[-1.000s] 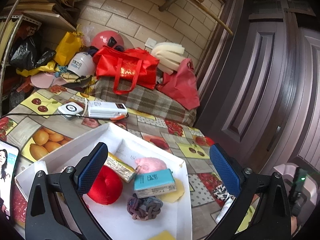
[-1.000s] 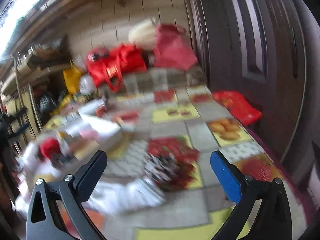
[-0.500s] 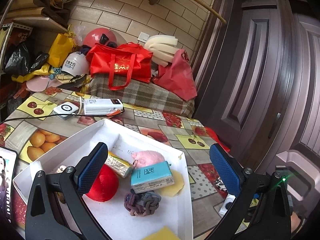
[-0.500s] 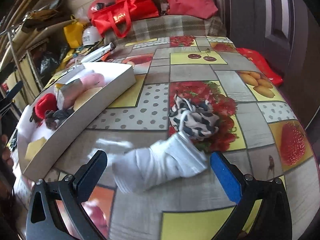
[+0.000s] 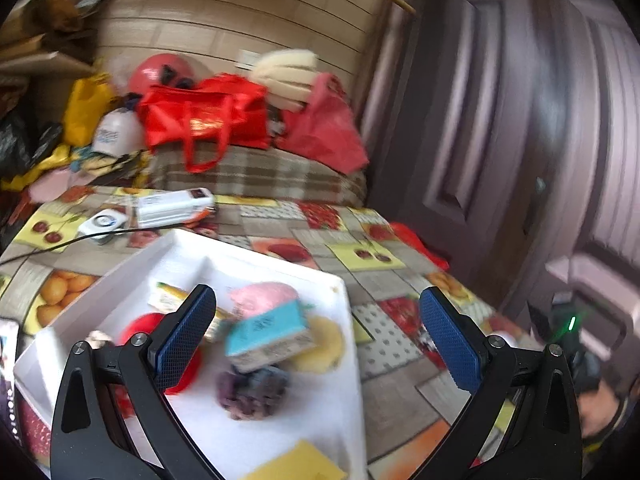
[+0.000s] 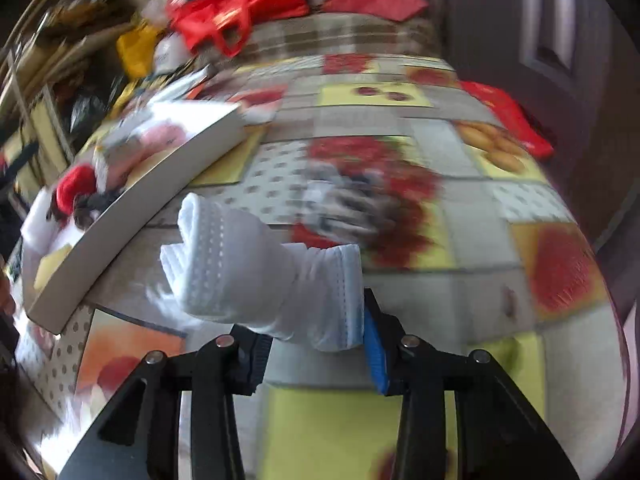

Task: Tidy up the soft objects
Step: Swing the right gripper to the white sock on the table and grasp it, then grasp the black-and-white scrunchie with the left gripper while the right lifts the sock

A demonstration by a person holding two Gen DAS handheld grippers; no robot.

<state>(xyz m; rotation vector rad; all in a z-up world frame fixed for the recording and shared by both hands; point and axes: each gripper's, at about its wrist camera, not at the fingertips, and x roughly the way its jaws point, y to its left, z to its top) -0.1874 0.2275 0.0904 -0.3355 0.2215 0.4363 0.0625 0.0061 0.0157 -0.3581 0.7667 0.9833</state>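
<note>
My right gripper (image 6: 316,340) is shut on a white sock (image 6: 256,264) and holds it just above the table, right of the white tray (image 6: 132,216). A black-and-white scrunchie (image 6: 344,204) lies on the tablecloth beyond it, blurred. My left gripper (image 5: 316,336) is open and empty over the white tray (image 5: 340,280). In the tray lie a red plush ball (image 5: 140,324), a pink soft item (image 5: 264,296), a teal tissue pack (image 5: 272,332), a purple scrunchie (image 5: 252,392), a yellow sponge (image 5: 328,344) and a snack wrapper (image 5: 168,296).
A power bank (image 5: 172,206) and a white round device (image 5: 102,222) with a cable lie behind the tray. Red bags (image 5: 204,116) sit on a plaid bench at the back. A dark door (image 5: 500,120) stands at the right. A red packet (image 6: 508,116) hangs at the table's right edge.
My right gripper has closed on the white sock and lifted it off the table. My left gripper has shifted slightly over the tray; both views are blurred by motion.
</note>
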